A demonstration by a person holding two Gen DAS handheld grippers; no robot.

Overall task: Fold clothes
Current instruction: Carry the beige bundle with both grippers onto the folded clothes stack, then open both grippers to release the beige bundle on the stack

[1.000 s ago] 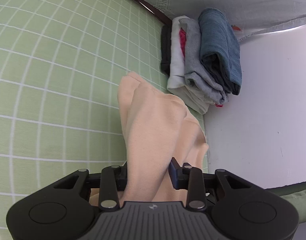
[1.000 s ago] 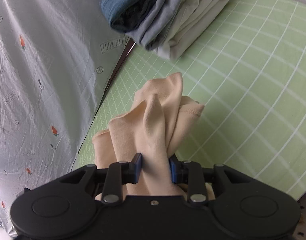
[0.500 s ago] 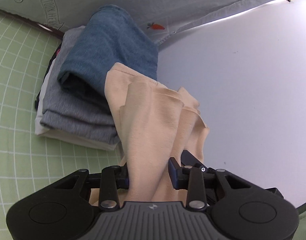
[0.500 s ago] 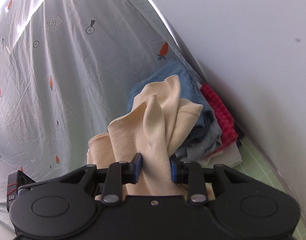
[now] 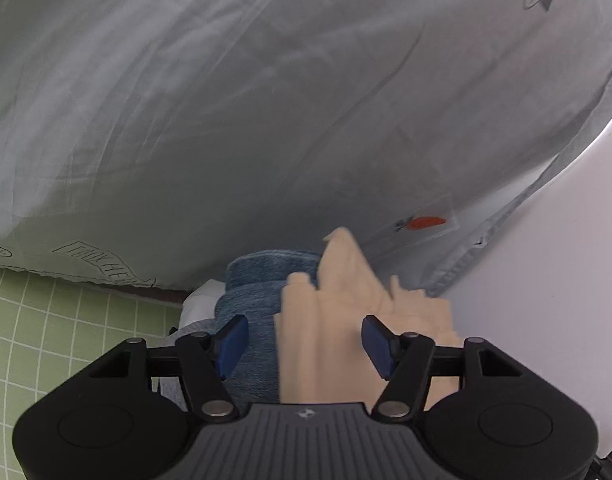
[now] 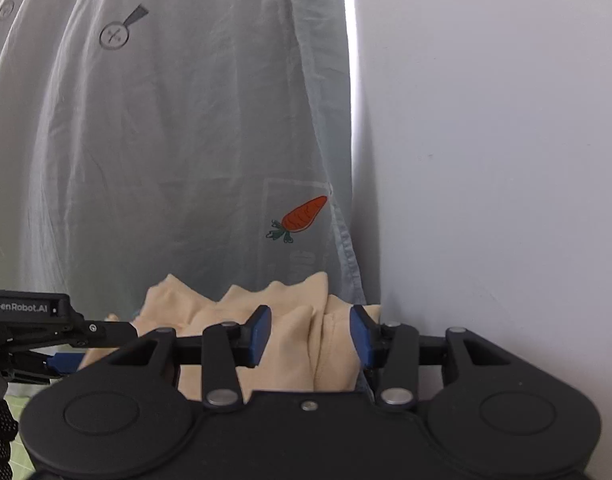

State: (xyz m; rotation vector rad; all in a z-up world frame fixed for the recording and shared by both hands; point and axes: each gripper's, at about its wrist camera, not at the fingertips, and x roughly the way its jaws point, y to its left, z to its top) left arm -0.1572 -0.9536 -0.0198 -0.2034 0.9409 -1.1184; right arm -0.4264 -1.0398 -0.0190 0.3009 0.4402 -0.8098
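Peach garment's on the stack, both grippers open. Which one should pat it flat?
Left, probably. The left gripper looks straight over the peach garment and blue folded garment; the right gripper sits by the white wall.

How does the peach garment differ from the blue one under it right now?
The peach garment is pale, bunched and uneven, lying on top between the open left gripper. The blue garment is darker and neatly folded, lying beneath it on the stack. Both are soft knit clothes.

Soft matt peach knit garment (image 5: pixel 337 320) on a nubby blue folded cloth (image 5: pixel 258 292). Thin creased grey printed sheet (image 5: pixel 266 120) behind. Left hand-held gripper (image 5: pixel 304 346): matt black plastic, blue pads (image 5: pixel 232 338), metal pins.
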